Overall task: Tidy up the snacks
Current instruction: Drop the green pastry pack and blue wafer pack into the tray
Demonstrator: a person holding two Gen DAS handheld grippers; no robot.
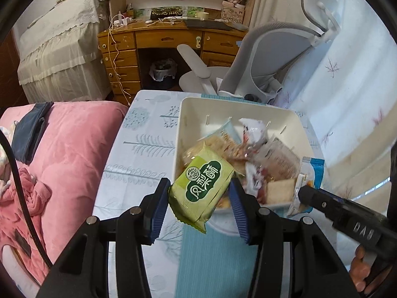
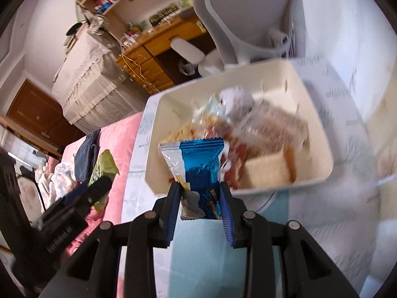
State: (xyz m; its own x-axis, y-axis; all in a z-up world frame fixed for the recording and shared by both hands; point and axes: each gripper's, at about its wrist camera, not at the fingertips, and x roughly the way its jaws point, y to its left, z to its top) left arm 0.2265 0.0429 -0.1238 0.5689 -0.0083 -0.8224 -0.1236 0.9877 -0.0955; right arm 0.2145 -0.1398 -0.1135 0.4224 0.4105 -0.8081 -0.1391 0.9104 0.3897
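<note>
Left hand-held gripper [image 1: 199,193]: clamped on a green snack packet [image 1: 202,186]; the packet is pinched between the two blue ribbed pads [image 1: 158,213] and is held clear of the surface, tilted, with its lower sealed edge hanging below the pads.
Green snack packet: seen in front of the near left corner of the cream bin [image 1: 191,106]; white characters on a dark green label are shown on its face.
Right hand-held gripper [image 2: 199,198]: clamped on a blue foil snack packet [image 2: 198,159]; its lower part is gripped between the pads, and its crimped top edge is raised upright.
Blue foil snack packet: held in front of the near wall of the cream bin [image 2: 310,94], above the surface; in the left wrist view it is seen at the bin's near right corner [image 1: 307,181].
Cream bin: set on the surface [image 1: 139,149], which is covered by a pale cloth with tree prints; a teal strip [image 1: 213,260] is seen in front of the bin.
Bin contents: a loose heap of wrapped snacks [image 1: 248,149], among them clear-wrapped crackers and a pale square biscuit [image 1: 280,191]; the exact count cannot be told.
Surroundings: a pink bedspread [image 1: 69,149] lies just beside the surface on the left; a grey office chair [image 1: 268,57] and a wooden desk [image 1: 153,39] stand beyond the bin.
</note>
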